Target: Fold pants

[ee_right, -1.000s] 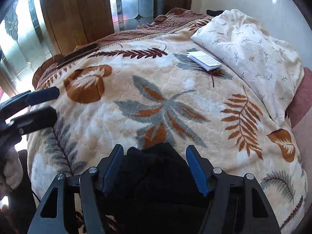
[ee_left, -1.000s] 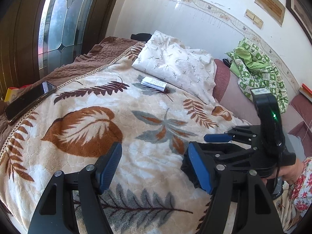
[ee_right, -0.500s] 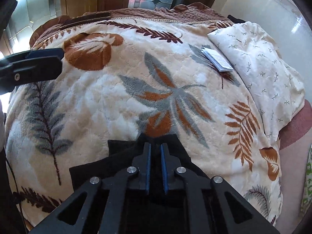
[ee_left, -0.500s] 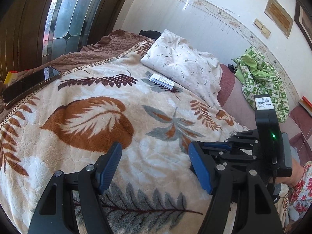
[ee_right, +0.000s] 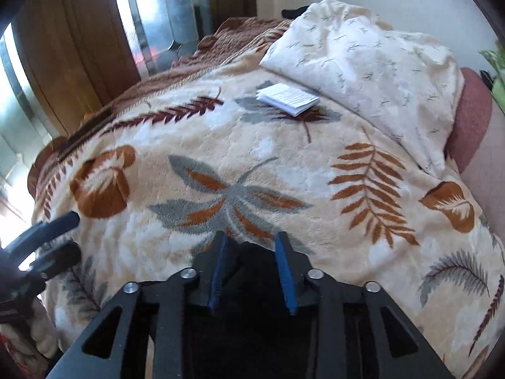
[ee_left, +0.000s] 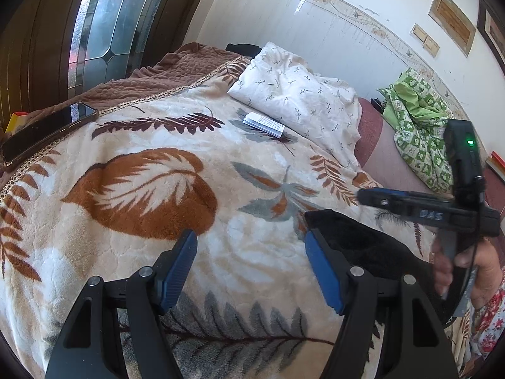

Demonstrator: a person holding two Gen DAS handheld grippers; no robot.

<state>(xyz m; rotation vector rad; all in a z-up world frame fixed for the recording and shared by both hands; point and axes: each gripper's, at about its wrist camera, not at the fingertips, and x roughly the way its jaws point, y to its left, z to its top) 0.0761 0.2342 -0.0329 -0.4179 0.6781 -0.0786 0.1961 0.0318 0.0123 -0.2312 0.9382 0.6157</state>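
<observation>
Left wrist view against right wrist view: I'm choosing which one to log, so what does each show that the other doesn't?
Only the left wrist view shows the phone at the blanket's edge, the green patterned cloth, the wall frames, and the person's hand holding the right gripper.

Only the right wrist view shows that gripper's blue pads apart over the black pants; its jaws have just been opening.

Both show the leaf blanket, pillow, folded leaflet, pants, and the open left gripper.

left gripper (ee_left: 251, 268) open over blanket (ee_left: 132, 189) | black pants (ee_left: 363, 243) beside right finger
</observation>
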